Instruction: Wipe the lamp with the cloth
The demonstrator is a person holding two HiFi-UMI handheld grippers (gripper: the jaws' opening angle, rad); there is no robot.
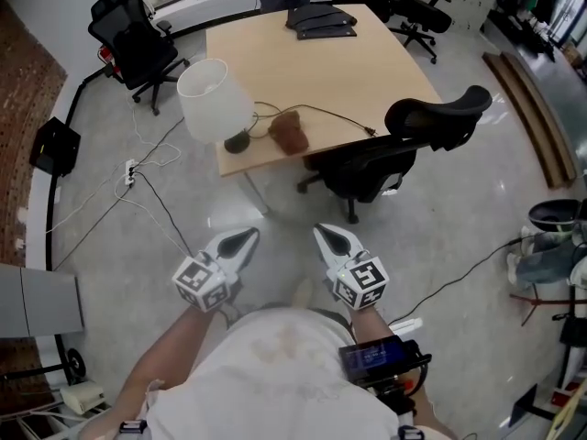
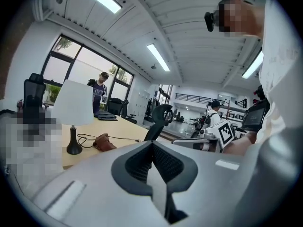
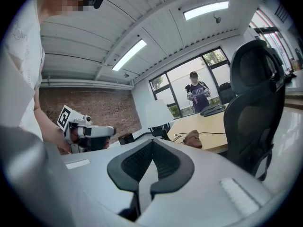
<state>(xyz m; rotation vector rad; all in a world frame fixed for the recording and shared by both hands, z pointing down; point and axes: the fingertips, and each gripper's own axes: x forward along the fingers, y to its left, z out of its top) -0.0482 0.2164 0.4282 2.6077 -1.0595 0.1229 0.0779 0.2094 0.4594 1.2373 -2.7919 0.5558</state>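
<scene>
— Brown and crumpled, the cloth [image 1: 290,131] lies on the pale wooden desk [image 1: 367,71], just beside the base of the white-shaded lamp [image 1: 215,99].

— And the claws?

— The left claw [image 1: 248,236] and the right claw [image 1: 322,232] hang over the floor, well apart from the desk. Each has its jaws pressed together with nothing between them. A black office chair [image 1: 404,149] stands at the desk's near edge.

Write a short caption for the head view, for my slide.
Left tool and right tool, both shut and empty, face a light wooden table bearing a white-shaded lamp and crumpled brown cloth.
</scene>
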